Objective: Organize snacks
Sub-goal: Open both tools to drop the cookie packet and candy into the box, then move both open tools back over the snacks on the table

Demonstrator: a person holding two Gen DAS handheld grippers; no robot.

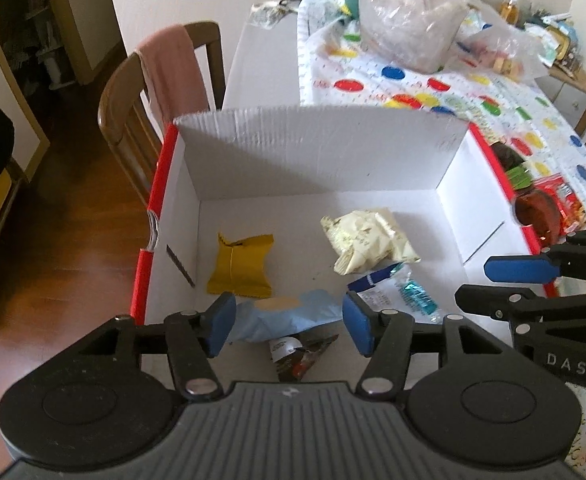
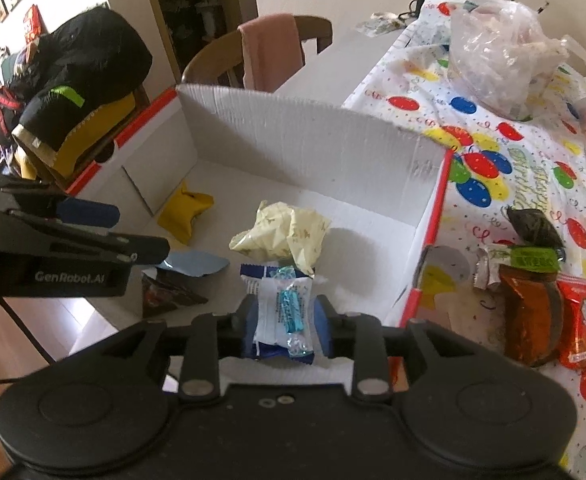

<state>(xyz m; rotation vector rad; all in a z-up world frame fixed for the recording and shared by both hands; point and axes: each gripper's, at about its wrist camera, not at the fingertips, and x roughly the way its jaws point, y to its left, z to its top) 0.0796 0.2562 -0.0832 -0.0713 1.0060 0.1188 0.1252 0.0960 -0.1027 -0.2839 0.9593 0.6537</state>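
The sorting looks roughly half done, judging by what lies where. Inside the white cardboard box (image 1: 317, 152) with red edges there are already five snacks: a yellow packet (image 1: 242, 266) at about 9 o'clock on the box floor, a crumpled cream packet (image 1: 367, 240) near the centre, a pale blue packet (image 1: 289, 316) and a dark packet (image 1: 299, 356) toward 6 o'clock, and a blue-and-white candy wrapper (image 2: 283, 312) just beside them. The left gripper (image 1: 287, 322) hangs over the pale blue packet with its jaws spread and nothing pinched between them. The right gripper (image 2: 283, 318) has its jaws standing apart either side of the candy wrapper; whether the pads press on it I cannot tell, though it looks set down on the box floor. Still outside, at 3 o'clock of the box on the counter, wait an orange-brown packet (image 2: 527, 314), a red packet (image 2: 585, 320), a green-labelled packet (image 2: 531, 258) and a dark round snack (image 2: 533, 222). The counter wears a balloon-print cloth (image 2: 493, 152), with clear plastic bags (image 2: 497, 52) of more food at 12 o'clock. Beyond the box stands a wooden chair (image 1: 125, 120) draped with a pink cloth (image 1: 173, 68), over a wooden floor (image 1: 65, 240); a black jacket (image 2: 89, 52) is piled at 10 o'clock in the right wrist view.
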